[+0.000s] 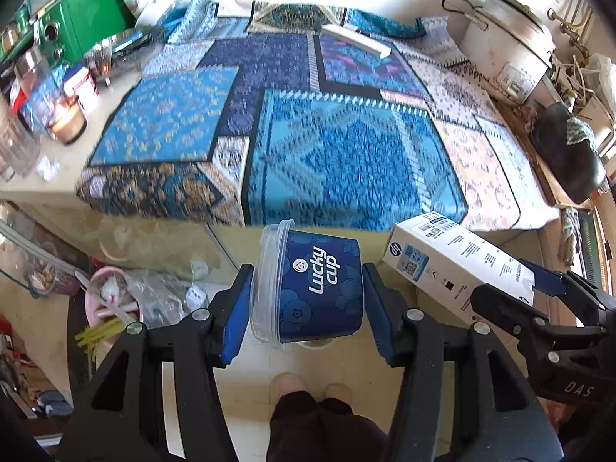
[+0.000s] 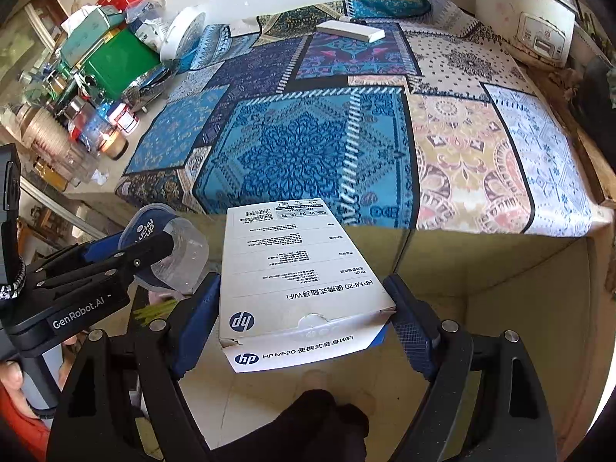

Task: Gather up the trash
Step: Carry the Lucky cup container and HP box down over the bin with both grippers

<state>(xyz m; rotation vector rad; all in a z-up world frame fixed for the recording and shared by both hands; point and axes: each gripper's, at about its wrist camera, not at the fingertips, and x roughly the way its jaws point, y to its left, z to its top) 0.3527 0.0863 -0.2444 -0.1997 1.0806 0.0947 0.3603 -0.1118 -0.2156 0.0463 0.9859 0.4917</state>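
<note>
My left gripper (image 1: 306,304) is shut on a dark blue "Lucky cup" paper cup (image 1: 319,288) with a clear plastic lid, held on its side in front of the table edge. The same cup (image 2: 169,246) shows at the left of the right wrist view, in the left gripper (image 2: 146,254). My right gripper (image 2: 304,319) is shut on a white HP box (image 2: 300,281), both pads against its long sides. In the left wrist view that box (image 1: 458,261) hangs at the right in the right gripper (image 1: 512,288). Both are off the table, above the floor.
A patchwork blue cloth (image 2: 308,142) covers the table. A flat white box (image 2: 350,30) lies at its far side. A green tin (image 1: 92,19), jars and bottles crowd the left end. A rice cooker (image 1: 504,42) stands at the far right. A pink bin (image 1: 111,300) holding rubbish sits on the floor at the left. A person's feet (image 1: 308,385) are below.
</note>
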